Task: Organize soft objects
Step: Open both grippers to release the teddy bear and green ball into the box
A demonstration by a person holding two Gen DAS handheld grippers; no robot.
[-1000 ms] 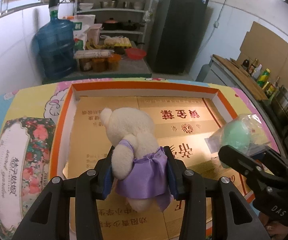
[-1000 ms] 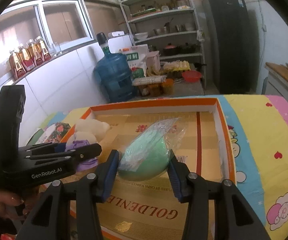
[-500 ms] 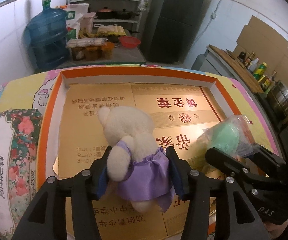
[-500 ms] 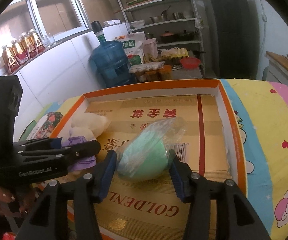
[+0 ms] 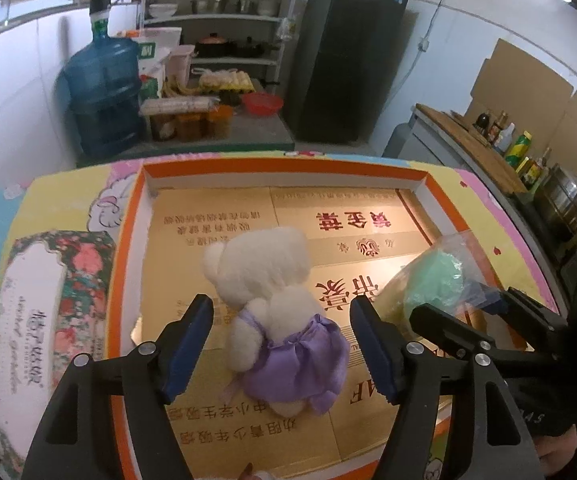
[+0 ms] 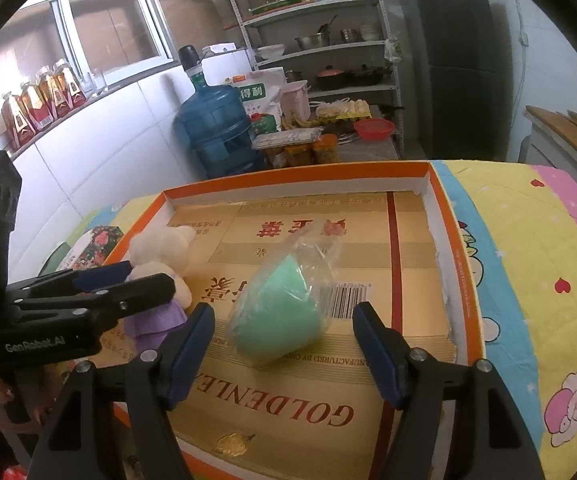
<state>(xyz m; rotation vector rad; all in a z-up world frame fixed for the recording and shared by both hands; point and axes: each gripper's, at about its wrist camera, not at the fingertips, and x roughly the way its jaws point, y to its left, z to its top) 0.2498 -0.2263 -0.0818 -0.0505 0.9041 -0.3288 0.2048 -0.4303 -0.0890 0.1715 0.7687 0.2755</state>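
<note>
Kitchen storeroom setting: metal shelves of pots, a dark refrigerator and a large blue water jug stand behind a table covered with a bright cartoon-print cloth. On the cloth sits a shallow orange-rimmed box lined with flattened gold cardboard.

Inside the box, a cream plush bear in a purple dress lies on the cardboard toward the left side. The left gripper has just been opening; its blue pads now stand clear on either side of the bear, touching nothing, so the toy is released. Toward the right side of the box lies a green soft object wrapped in clear plastic. The right gripper has likewise just been opening, and its pads stand apart from the bag with gaps on both sides.

Both soft items appear placed, near each other but not touching. The risk lies in pulling away: loose crinkled plastic or the dress fabric could catch on a pad and be dragged out of position. The two grippers are also close together, so withdrawing at once might make them collide or knock the bear over. A floral tissue box sits just outside the left rim and could be bumped.
</note>
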